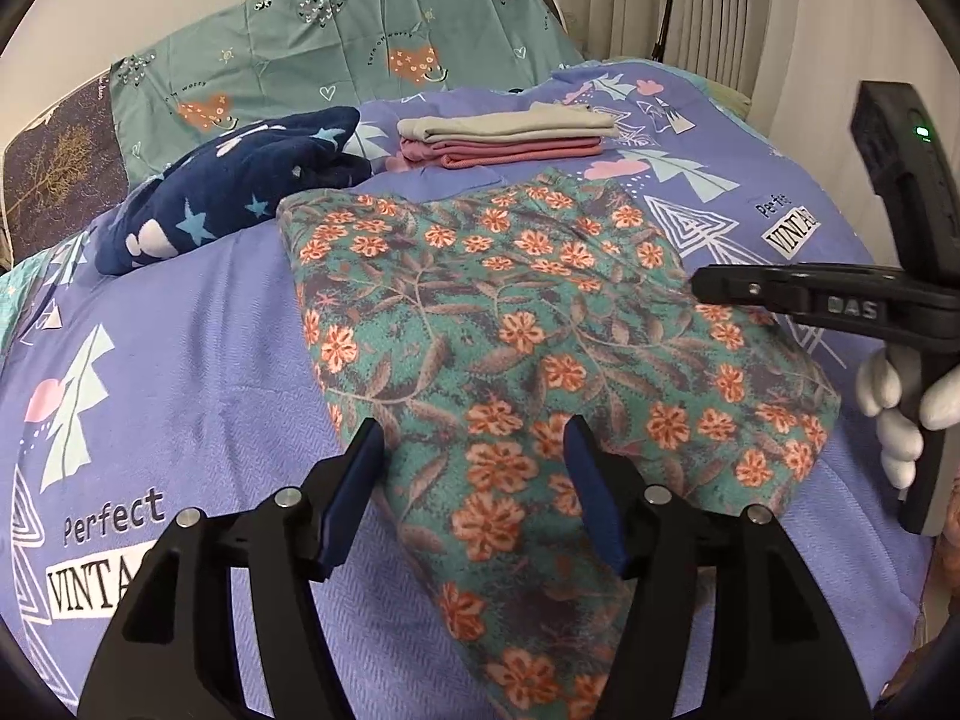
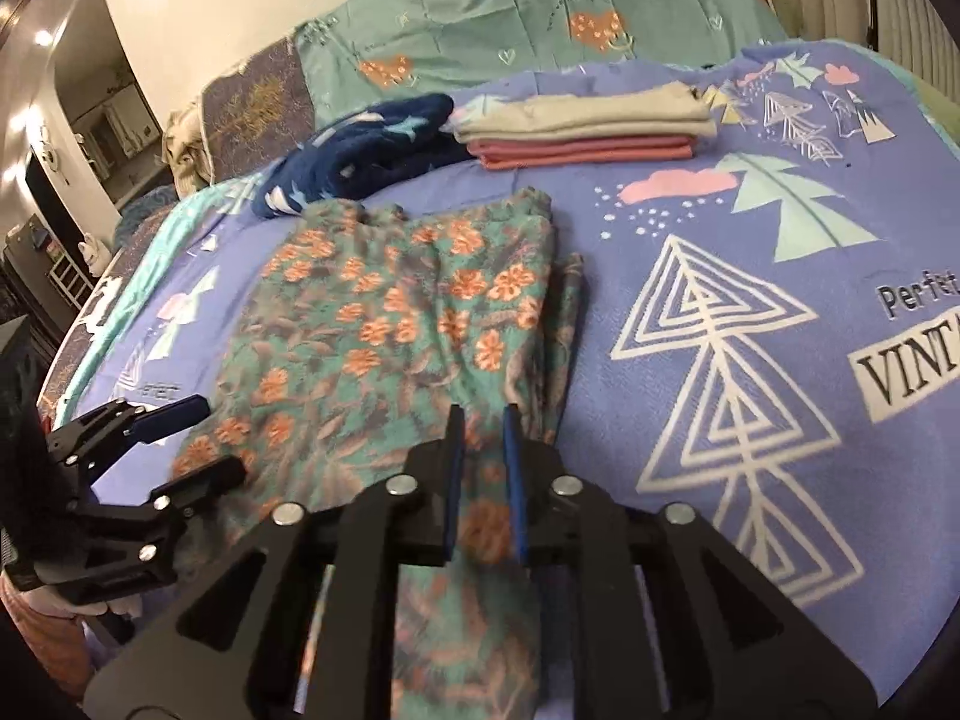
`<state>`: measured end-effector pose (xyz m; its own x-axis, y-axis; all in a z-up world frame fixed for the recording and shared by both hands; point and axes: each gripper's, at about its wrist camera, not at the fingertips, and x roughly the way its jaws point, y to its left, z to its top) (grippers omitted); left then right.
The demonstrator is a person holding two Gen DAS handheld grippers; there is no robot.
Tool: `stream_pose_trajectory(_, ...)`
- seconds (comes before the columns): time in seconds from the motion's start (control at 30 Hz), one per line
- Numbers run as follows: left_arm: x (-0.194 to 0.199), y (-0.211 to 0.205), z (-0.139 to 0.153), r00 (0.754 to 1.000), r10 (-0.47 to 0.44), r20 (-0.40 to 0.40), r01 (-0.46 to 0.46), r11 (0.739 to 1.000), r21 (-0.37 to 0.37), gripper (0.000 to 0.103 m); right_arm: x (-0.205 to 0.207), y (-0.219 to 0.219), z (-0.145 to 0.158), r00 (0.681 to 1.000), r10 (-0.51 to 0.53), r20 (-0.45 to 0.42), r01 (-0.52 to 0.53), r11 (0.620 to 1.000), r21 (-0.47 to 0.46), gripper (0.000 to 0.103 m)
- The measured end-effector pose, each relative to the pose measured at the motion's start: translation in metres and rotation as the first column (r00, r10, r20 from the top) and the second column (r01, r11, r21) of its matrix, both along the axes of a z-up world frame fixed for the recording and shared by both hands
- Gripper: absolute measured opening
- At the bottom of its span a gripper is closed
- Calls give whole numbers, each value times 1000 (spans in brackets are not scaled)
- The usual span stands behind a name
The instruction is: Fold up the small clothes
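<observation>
A teal garment with orange flowers (image 1: 510,312) (image 2: 390,312) lies folded lengthwise on the purple bedspread (image 1: 180,360) (image 2: 750,432). My left gripper (image 1: 474,441) hovers over its near left edge, jaws wide apart, the cloth lying under them and not pinched. It shows at the left in the right wrist view (image 2: 219,438). My right gripper (image 2: 483,420) is low over the garment's near right part; its blue pads stand a narrow gap apart, pinching no cloth. In the left wrist view it reaches in from the right (image 1: 699,288), held by a white-gloved hand (image 1: 900,414).
A stack of folded grey and pink clothes (image 1: 510,138) (image 2: 582,126) sits at the far side of the bed. A crumpled navy garment with stars (image 1: 240,198) (image 2: 360,150) lies to its left. A green patterned sheet (image 1: 360,42) covers the headboard end.
</observation>
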<state>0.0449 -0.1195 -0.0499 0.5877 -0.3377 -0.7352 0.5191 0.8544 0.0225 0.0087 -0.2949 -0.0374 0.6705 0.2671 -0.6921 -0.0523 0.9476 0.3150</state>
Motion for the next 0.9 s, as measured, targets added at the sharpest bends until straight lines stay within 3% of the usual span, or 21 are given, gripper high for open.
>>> stream_pose_trajectory(0.1, -8, 3, 8, 1000, 5, 15, -5, 1000, -18, 63, -13, 5, 9, 999, 37, 30, -36, 999, -10, 17)
stream_pose_trajectory(0.23, -16, 2, 7, 1000, -8, 23, 8, 1000, 15, 64, -21, 14, 2, 998, 60, 11, -59, 997, -57, 22)
stream_pose_trajectory(0.37, -17, 8, -15, 999, -3, -50, 5, 999, 46, 68, -25, 13, -13, 999, 45, -1, -45, 997, -58, 22)
stream_pose_trajectory(0.43, -20, 14, -22, 997, 0, -74, 1, 1000, 17, 69, -29, 13, -14, 999, 41, 4, -41, 997, -65, 22)
stream_pose_trajectory(0.63, -27, 23, -19, 995, -7, -102, 5, 1000, -17, 69, -35, 8, -11, 999, 43, 4, -42, 998, -42, 25)
stream_pose_trajectory(0.67, -28, 24, -17, 994, -11, -111, 8, 1000, -26, 68, -36, 6, -11, 999, 44, 6, -44, 999, -31, 31)
stream_pose_trajectory(0.7, -27, 25, -15, 993, -12, -116, 8, 999, -33, 68, -38, 3, -9, 999, 45, 8, -45, 999, -9, 45)
stream_pose_trajectory(0.77, -26, 28, -4, 995, -8, -97, 2, 998, -63, 68, -39, -2, -5, 1000, 27, 8, -27, 1000, 13, 58)
stream_pose_trajectory(0.9, -18, 29, 13, 998, -12, -56, 6, 993, -114, 69, -39, -8, 6, 999, 18, 32, -18, 1000, 17, 58)
